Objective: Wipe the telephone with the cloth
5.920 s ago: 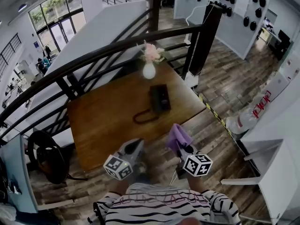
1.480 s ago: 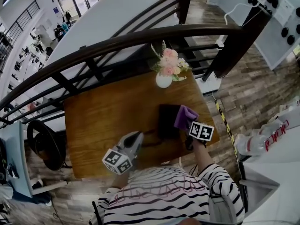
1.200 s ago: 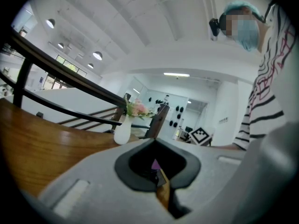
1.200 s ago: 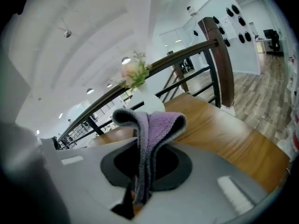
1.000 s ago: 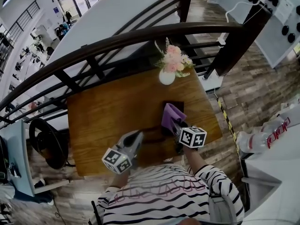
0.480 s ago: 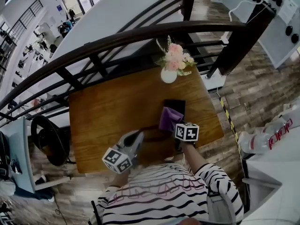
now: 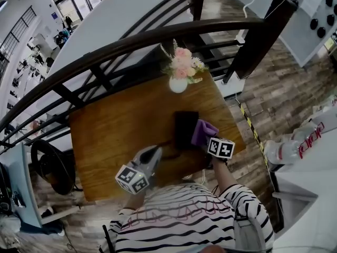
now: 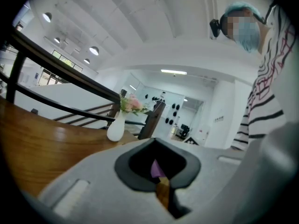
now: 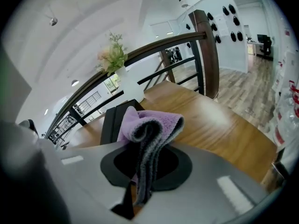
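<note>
A black telephone [image 7: 185, 127] lies on the wooden table [image 7: 116, 136], toward its right side. My right gripper [image 7: 208, 140] is shut on a purple cloth [image 7: 203, 132], which rests at the telephone's right edge. In the right gripper view the cloth [image 9: 152, 122] hangs folded over the jaws, with the telephone [image 9: 110, 119] just behind it to the left. My left gripper [image 7: 153, 154] hovers over the table's near edge, left of the telephone, shut and holding nothing. A bit of the cloth [image 8: 157, 170] shows through the left gripper's jaws.
A white vase of pink flowers [image 7: 178, 83] stands at the table's far edge, behind the telephone. A dark curved railing [image 7: 131, 44] runs close along the far side. A black round seat [image 7: 50, 165] is on the left; white bottles [image 7: 300, 141] stand on the right.
Over the last second my right gripper has carried the cloth across the telephone, from its near middle out to its right edge. The left gripper has stayed where it was.
</note>
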Action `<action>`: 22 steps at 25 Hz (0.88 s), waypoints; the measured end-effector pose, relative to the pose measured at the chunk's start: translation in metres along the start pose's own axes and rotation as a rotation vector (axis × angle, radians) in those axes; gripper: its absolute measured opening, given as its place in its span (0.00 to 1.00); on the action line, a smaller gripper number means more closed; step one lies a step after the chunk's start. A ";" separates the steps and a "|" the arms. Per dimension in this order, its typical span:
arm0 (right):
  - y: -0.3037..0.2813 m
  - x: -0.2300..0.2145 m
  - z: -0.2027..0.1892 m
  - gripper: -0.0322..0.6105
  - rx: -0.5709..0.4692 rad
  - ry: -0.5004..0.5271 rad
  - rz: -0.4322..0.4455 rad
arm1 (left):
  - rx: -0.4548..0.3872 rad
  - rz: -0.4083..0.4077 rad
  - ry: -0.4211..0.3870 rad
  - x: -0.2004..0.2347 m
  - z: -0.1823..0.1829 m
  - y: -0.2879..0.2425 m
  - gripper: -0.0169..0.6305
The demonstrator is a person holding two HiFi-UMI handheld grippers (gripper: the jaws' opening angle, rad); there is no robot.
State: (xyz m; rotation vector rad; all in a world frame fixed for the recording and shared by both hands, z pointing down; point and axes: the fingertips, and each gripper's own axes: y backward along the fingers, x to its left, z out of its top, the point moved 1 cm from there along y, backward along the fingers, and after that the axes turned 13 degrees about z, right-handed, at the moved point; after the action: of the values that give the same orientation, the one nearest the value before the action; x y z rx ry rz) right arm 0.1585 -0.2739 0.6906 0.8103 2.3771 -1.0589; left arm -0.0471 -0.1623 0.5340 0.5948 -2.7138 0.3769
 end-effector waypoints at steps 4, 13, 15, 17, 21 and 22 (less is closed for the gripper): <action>0.010 0.001 0.001 0.11 -0.031 -0.024 -0.008 | 0.004 -0.021 0.001 -0.002 0.000 -0.001 0.03; 0.006 0.101 -0.002 0.11 -0.079 0.044 0.224 | 0.000 -0.028 0.003 0.004 0.002 0.011 0.03; -0.003 0.124 -0.010 0.11 -0.054 0.057 0.286 | -0.005 -0.024 0.004 0.004 0.003 0.015 0.03; -0.014 0.140 -0.022 0.11 -0.019 0.062 0.323 | -0.010 -0.015 0.005 0.005 0.005 0.019 0.03; -0.038 0.152 -0.047 0.11 0.071 0.072 0.352 | -0.017 0.006 0.003 0.009 0.005 0.027 0.03; -0.044 0.151 -0.052 0.11 0.093 0.075 0.349 | -0.018 0.012 0.004 0.010 0.004 0.029 0.03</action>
State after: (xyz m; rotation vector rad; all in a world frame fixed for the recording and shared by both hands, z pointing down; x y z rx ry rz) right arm 0.0106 -0.2059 0.6599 1.2634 2.1489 -1.0115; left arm -0.0692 -0.1418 0.5287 0.5725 -2.7153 0.3560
